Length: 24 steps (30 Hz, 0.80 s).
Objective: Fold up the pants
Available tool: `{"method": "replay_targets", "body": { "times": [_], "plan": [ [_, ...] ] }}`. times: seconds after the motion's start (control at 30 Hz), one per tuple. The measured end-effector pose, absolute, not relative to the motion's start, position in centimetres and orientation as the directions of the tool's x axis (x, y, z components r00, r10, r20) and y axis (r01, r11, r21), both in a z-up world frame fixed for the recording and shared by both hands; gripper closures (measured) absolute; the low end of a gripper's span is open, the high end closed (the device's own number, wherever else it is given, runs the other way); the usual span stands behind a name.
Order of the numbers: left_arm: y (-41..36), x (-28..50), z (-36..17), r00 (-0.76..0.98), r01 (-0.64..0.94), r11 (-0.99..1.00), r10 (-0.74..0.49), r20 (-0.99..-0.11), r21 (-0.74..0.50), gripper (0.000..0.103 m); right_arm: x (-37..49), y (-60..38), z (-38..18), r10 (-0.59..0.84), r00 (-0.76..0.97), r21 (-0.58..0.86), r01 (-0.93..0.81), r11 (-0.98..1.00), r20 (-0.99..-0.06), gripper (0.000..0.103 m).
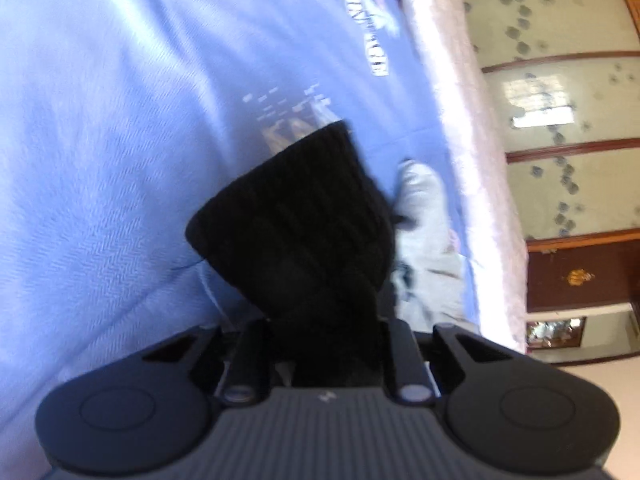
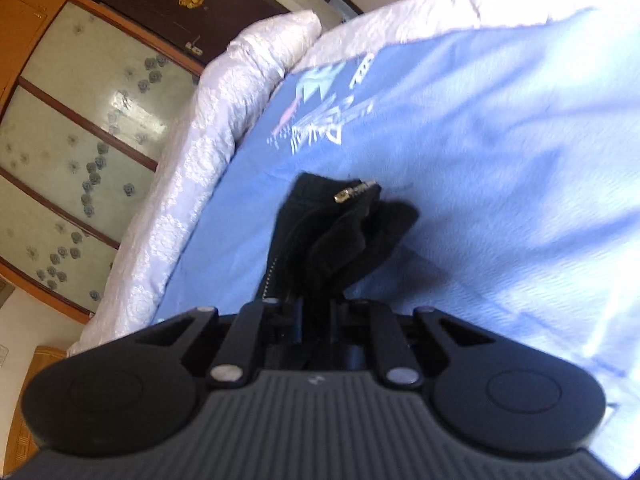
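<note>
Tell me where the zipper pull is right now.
In the right wrist view, the zipper pull sits mid-frame atop the bunched black pants held in the right gripper, above the blue sheet.

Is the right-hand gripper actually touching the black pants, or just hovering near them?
Touching. In the right wrist view the black pants, zipper end showing, run straight down between the right gripper fingers, which are closed on the bunched cloth with no gap visible.

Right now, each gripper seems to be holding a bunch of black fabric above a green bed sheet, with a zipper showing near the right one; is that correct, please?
Not quite: the bed sheet is light blue, not green, as both wrist views show. The rest holds: the left gripper and the right gripper each hold black fabric, and the zipper shows in the right wrist view.
</note>
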<state>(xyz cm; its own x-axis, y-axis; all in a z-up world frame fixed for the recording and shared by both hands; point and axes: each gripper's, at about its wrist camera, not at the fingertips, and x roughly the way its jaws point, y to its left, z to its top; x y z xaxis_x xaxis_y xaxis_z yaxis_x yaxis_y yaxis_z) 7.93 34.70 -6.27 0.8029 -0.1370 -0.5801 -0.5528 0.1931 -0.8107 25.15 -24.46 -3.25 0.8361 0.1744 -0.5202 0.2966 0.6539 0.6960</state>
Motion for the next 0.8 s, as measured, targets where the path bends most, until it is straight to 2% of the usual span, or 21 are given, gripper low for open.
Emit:
{"method": "replay_targets", "body": {
  "times": [0.2,0.37,0.5,0.57,0.63,0.67,0.73,0.8],
  "plan": [
    [35.7,3.3,-0.7,0.817,-0.527,0.224,-0.131,-0.561,-0.82,0.087,18.8,-25.5,2.0,0.177,0.825,0.677,0.295,0.674,-0.536,0.089],
    [37.4,-2.9,0.3,0.822,-0.53,0.214,-0.108,-0.559,-0.82,0.087,11.2,-27.1,3.0,0.236,0.815,0.706,0.269,0.655,-0.529,0.089],
    [37.3,-7.2,-2.9,0.767,-0.598,0.221,-0.123,-0.63,-0.77,0.086,4.2,-28.1,0.3,0.27,0.797,0.717,0.267,0.644,-0.54,0.088],
    [37.4,-9.1,-6.1,0.715,-0.659,0.179,-0.152,-0.682,-0.731,0.076,1.1,-28.5,-2.6,0.269,0.765,0.71,0.324,0.626,-0.586,0.087],
    [37.3,-10.5,-9.2,0.658,-0.72,0.14,-0.171,-0.733,-0.679,0.07,-1.5,-29.7,-5.6,0.257,0.741,0.718,0.405,0.566,-0.621,0.078],
    [37.3,-11.4,-10.1,0.69,-0.697,0.108,-0.166,-0.704,-0.709,0.071,-2.8,-30.4,-6.6,0.27,0.763,0.759,0.405,0.509,-0.588,0.082],
    [37.4,-12.5,-10.3,0.72,-0.673,0.061,-0.174,-0.672,-0.737,0.066,-4.8,-31.5,-6.9,0.268,0.799,0.814,0.41,0.412,-0.538,0.075],
    [37.3,-13.1,-9.4,0.707,-0.684,0.092,-0.159,-0.689,-0.724,0.06,-5.7,-31.9,-5.7,0.208,0.816,0.795,0.411,0.446,-0.539,0.066]
  ]
}}
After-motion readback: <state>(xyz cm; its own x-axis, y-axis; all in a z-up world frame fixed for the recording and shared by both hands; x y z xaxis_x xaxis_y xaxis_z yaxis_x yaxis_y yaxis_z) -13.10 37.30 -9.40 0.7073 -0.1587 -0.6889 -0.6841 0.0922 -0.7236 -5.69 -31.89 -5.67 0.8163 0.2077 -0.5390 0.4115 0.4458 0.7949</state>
